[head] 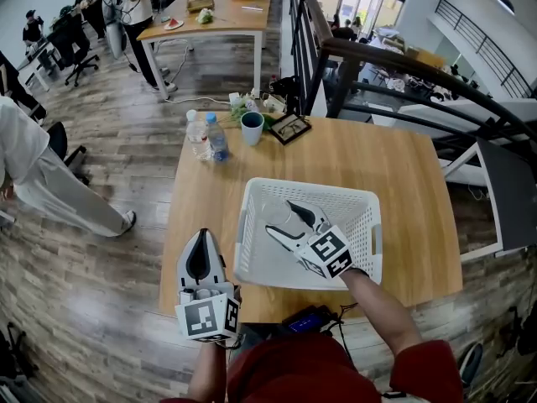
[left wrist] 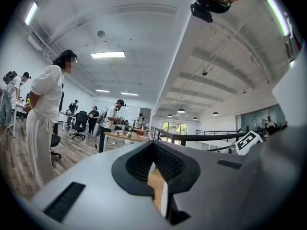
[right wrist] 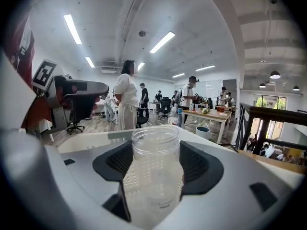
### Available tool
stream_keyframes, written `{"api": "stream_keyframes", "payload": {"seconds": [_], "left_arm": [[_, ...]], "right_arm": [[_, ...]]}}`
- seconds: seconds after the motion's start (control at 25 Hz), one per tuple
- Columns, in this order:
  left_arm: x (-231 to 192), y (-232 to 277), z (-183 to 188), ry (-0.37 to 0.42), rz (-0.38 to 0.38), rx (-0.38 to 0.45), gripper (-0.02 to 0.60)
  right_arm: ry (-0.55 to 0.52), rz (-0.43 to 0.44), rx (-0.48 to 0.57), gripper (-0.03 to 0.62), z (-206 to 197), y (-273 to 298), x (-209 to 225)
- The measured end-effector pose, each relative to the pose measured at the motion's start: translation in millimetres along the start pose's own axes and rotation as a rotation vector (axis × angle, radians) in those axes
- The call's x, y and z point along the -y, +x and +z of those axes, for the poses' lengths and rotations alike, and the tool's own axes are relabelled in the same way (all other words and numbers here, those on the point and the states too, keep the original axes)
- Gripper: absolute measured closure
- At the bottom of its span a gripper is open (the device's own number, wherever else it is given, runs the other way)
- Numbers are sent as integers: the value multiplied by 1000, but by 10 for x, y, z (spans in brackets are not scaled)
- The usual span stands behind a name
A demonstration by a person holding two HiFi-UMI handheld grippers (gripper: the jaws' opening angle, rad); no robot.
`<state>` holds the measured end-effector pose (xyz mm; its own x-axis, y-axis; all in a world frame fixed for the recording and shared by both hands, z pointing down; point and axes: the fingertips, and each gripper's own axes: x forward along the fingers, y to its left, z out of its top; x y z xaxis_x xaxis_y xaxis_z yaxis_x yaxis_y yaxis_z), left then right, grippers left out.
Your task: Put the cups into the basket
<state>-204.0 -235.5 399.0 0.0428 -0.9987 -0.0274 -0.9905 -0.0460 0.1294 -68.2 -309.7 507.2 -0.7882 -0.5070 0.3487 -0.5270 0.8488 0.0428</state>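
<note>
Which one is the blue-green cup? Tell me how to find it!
Look at the wooden table, along its far edge, beyond the white basket. The cup stands between two water bottles and a dark picture frame; it alone is teal and open on top.

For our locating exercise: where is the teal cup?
In the head view, the teal cup stands toward the left of the table's far edge, between the water bottles and the picture frame.
</note>
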Motion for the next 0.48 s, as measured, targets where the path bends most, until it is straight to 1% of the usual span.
{"api": "stream_keyframes", "payload": {"seconds": [0.48], "left_arm": [[-61,4,-36,-12,9,-2,581]], "right_arm": [[-3,8,-33,299,-109,149,-22]]}}
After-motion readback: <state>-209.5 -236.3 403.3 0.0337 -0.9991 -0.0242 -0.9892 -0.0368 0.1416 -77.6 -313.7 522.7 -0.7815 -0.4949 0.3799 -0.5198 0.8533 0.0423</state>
